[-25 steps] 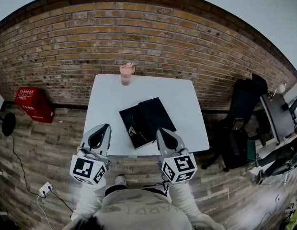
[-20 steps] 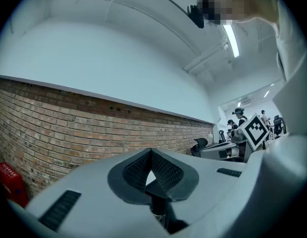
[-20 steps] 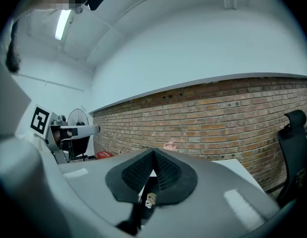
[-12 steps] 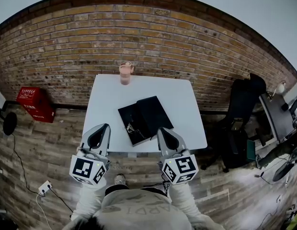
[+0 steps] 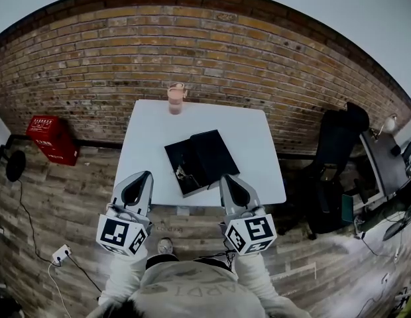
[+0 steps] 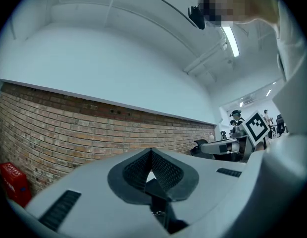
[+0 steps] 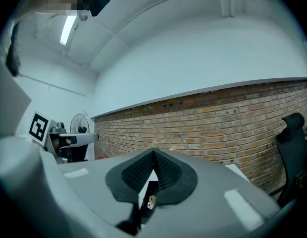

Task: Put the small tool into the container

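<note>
A white table [image 5: 152, 144] is seen just ahead of the left gripper [image 5: 140, 176] and the right gripper [image 5: 227, 178]. A pink cup [image 5: 176, 99] is set at its far edge, well beyond both and nearer the left gripper's line. The view past it is closed by a brick wall [image 5: 192, 52]. On the wooden floor [image 5: 66, 197], a red crate [image 5: 52, 138] is placed well to the left of the left gripper, and a white socket block [image 5: 59, 256] is laid left of and behind it. A black office chair [image 5: 338, 144] is parked well to the right of the right gripper.
</note>
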A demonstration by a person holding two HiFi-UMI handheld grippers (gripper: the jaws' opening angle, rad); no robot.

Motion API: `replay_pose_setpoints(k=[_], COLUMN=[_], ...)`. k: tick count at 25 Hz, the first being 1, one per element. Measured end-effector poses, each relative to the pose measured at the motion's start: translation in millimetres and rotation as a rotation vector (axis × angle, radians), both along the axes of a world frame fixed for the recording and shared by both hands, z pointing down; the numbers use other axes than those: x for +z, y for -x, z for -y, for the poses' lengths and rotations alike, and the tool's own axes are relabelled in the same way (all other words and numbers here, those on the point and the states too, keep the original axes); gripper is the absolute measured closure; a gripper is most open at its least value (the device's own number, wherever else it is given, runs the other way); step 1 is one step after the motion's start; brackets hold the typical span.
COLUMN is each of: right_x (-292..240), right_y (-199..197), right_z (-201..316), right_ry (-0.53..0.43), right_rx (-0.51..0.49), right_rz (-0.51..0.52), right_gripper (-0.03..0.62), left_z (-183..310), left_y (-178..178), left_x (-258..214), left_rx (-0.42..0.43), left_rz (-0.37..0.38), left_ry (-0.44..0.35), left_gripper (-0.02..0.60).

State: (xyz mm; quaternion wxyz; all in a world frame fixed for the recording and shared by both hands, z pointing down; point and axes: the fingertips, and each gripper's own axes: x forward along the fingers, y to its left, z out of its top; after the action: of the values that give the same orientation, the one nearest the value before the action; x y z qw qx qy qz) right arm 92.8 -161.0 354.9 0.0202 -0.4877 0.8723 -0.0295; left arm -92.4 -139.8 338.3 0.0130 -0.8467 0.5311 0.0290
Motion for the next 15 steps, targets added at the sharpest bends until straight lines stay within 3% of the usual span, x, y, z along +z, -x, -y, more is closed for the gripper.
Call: replay_pose_setpoints(k=[15], right_x=[-1.2], right_y=[0.0], right_z=[-10.6], right_ry=[-0.011], right_rx=[-0.006], right_rz=[-0.002], right_gripper=[0.583], left_z=[-10.7], left_y=[0.3], left_x=[4.0], left_rx=[-0.012], left_rz=[-0.007], left_ry=[0.006], left_gripper=[0.577])
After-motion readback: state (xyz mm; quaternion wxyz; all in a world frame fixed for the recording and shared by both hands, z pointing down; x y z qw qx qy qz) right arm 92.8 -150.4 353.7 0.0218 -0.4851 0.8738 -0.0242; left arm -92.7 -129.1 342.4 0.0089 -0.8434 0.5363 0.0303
